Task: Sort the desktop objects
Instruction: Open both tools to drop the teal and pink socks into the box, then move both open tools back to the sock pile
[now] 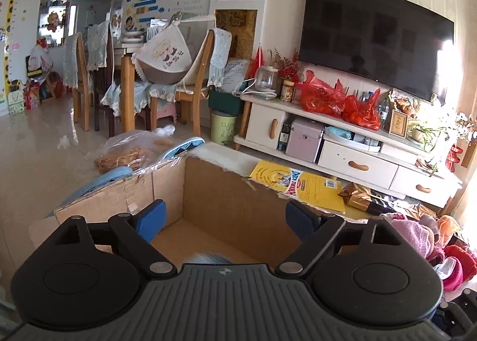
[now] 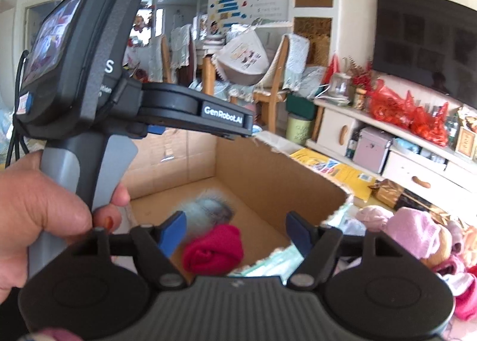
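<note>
An open cardboard box (image 1: 226,192) (image 2: 262,168) stands in front of me. A rolled red sock (image 2: 213,248) lies on its floor, with a blurred grey-blue fuzzy item (image 2: 205,207) behind it; that item also shows in the left wrist view (image 1: 205,257). My left gripper (image 1: 225,218) is open and empty over the box. My right gripper (image 2: 235,233) is open and empty just above the red sock. The left gripper's body (image 2: 89,72) shows at the upper left of the right wrist view, held in a hand.
A pile of pink and red knitwear (image 2: 417,230) (image 1: 423,239) lies right of the box. A yellow book (image 1: 298,186) and a gold foil bag (image 1: 360,195) lie behind it. A plastic bag (image 1: 134,153) sits at back left. A TV cabinet (image 1: 342,144) stands beyond.
</note>
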